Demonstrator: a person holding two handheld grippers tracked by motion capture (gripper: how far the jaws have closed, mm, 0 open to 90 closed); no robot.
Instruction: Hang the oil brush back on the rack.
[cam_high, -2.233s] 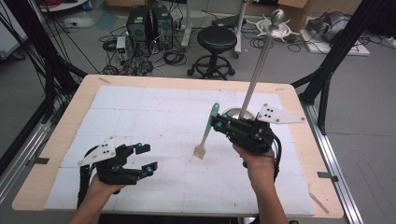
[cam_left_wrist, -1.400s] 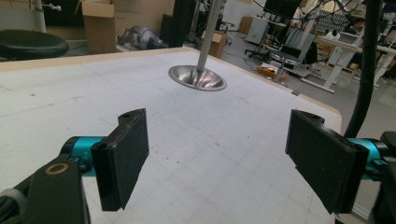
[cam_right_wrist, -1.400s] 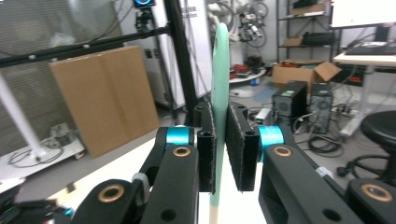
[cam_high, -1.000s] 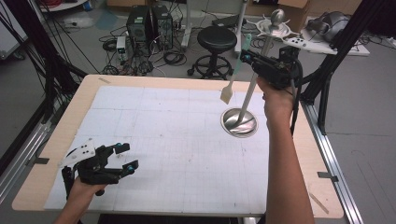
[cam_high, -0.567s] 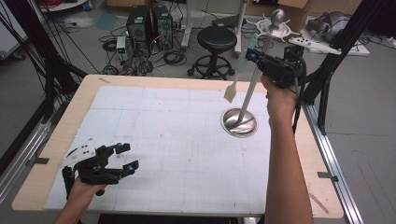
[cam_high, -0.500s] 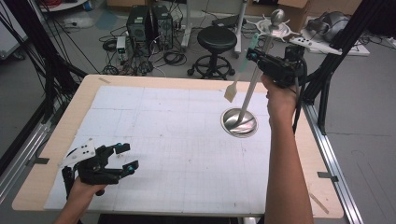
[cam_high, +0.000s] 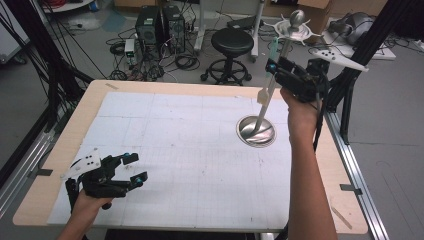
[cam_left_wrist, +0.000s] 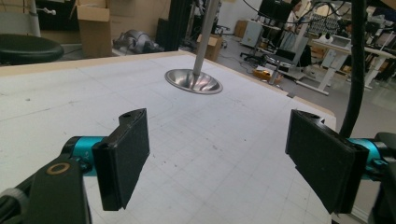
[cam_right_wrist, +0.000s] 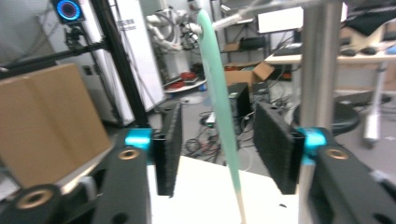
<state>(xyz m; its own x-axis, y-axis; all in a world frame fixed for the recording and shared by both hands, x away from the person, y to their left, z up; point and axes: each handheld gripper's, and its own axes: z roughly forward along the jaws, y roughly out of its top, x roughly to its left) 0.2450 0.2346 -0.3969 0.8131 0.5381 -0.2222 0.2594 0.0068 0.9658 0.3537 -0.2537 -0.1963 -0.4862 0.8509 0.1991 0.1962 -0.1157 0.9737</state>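
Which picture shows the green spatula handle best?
The right gripper view: the handle stands close up between the right gripper's open fingers, which have just been opening and do not press it. The high view shows the whole spatula small, hanging by the stand. The left gripper view shows the stand's pole and dish.

My left hand-held gripper (cam_high: 134, 168) is black, with a grey three-cornered plate on top dotted with small dark holes. Teal collars sit just behind its flat, ribbed black pads (cam_left_wrist: 125, 156), and a brass-ringed screw hole sits below the collar. My right hand-held gripper (cam_high: 274, 56) is built the same: black body, teal collars, textured pads (cam_right_wrist: 273, 144), a black cable trailing from it along my bare forearm.
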